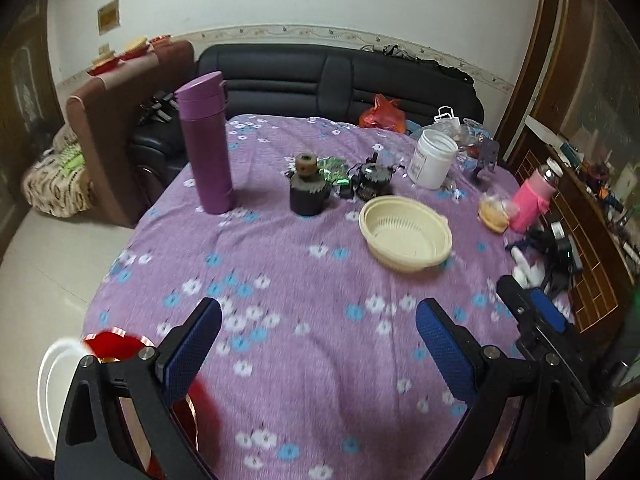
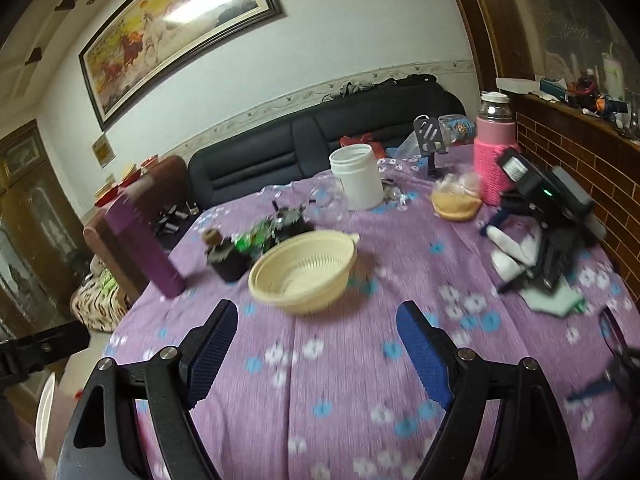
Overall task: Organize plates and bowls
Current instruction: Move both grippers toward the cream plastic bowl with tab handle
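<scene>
A cream slotted bowl (image 1: 406, 232) stands upright on the purple flowered tablecloth (image 1: 280, 280), toward the middle right. My left gripper (image 1: 320, 324) hovers open over bare cloth, well short of the bowl, with nothing between its blue pads. Behind its left finger, at the table's near left edge, lie a red bowl (image 1: 114, 342) and a white plate (image 1: 50, 376), both blurred and partly hidden. In the right wrist view my right gripper (image 2: 316, 320) is open and empty, just short of the cream bowl (image 2: 304, 270). The white plate's rim (image 2: 44, 404) shows at lower left.
On the cloth stand a tall purple flask (image 1: 206, 144), dark gear-like parts (image 1: 306, 192), a white jar (image 1: 434, 158), a pink-sleeved bottle (image 1: 534, 200) and a bagged bun (image 1: 494, 212). A black device (image 2: 552, 216) lies at the right edge. A black sofa (image 1: 320, 76) is behind.
</scene>
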